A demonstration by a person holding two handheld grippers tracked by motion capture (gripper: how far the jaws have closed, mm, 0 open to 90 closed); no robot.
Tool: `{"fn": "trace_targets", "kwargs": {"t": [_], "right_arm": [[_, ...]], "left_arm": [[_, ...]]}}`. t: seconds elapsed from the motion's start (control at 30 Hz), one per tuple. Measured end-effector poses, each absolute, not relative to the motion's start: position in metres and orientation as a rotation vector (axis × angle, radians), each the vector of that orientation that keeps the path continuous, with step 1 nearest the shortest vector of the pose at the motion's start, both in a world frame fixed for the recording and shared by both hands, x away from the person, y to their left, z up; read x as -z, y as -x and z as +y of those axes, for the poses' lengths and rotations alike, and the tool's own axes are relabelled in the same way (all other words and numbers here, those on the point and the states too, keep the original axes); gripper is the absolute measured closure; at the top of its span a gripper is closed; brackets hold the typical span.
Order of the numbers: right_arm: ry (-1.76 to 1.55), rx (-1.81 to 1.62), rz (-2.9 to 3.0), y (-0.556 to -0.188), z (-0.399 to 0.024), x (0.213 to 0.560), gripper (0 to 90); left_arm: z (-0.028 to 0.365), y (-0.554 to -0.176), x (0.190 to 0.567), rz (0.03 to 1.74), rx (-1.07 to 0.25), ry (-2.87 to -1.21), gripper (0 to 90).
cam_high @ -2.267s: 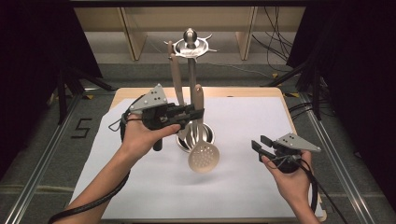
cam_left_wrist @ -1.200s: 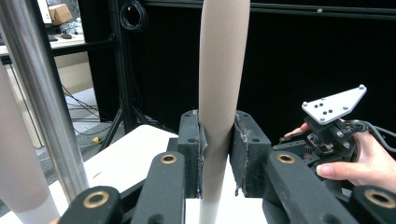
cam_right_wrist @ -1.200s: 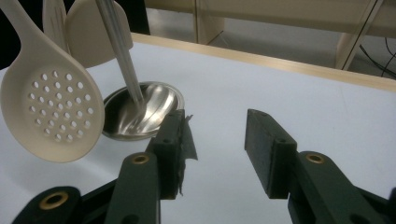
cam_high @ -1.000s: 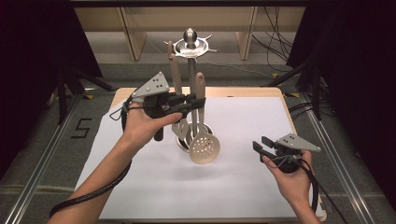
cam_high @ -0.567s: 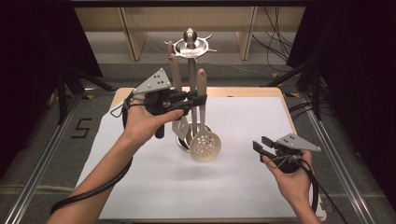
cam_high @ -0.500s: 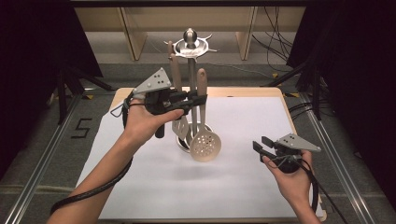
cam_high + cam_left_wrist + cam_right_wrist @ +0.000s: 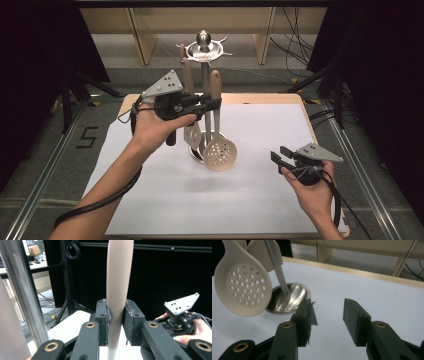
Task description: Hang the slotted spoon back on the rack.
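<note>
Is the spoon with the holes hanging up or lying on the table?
Hanging up. The holey spoon is off the table beside the rack; the left hand-held gripper pinches its handle.

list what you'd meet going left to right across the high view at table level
left hand-held gripper clamped on the skimmer handle → perforated skimmer → right hand-held gripper, jaws open

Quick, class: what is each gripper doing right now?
Left gripper: shut on the beige perforated skimmer spoon, at its handle.
Right gripper: open, holding nothing.
</note>
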State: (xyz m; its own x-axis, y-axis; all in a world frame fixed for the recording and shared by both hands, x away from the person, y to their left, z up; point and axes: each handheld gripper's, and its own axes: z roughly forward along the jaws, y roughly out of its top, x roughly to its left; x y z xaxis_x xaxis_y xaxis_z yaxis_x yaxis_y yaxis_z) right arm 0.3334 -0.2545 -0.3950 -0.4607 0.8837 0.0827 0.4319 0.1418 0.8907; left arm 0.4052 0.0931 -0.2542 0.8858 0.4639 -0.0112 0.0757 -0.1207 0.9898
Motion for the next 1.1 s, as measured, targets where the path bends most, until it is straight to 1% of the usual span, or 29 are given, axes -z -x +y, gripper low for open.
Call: {"fn": "trace_targets", "kwargs": {"t": [0.23,0.8,1.1], "right_arm": [[-1.191,-1.256,1.957,-0.3363,-0.2571,0.3959,58.7],[-1.193,-1.256,1.959,-0.3363,-0.2569,0.3957,58.5],[-1.186,-1.255,1.956,-0.3365,-0.2572,0.3957,58.5]], "left_arm": [[0.0941,-0.4074,0.2516,0.416,-0.358,-1.677,74.2],[0.0940,-0.4116,0.2493,0.446,-0.345,-1.668,74.2],[0.0959,-0.4148,0.2482,0.435,-0.360,-1.672,74.2]]}}
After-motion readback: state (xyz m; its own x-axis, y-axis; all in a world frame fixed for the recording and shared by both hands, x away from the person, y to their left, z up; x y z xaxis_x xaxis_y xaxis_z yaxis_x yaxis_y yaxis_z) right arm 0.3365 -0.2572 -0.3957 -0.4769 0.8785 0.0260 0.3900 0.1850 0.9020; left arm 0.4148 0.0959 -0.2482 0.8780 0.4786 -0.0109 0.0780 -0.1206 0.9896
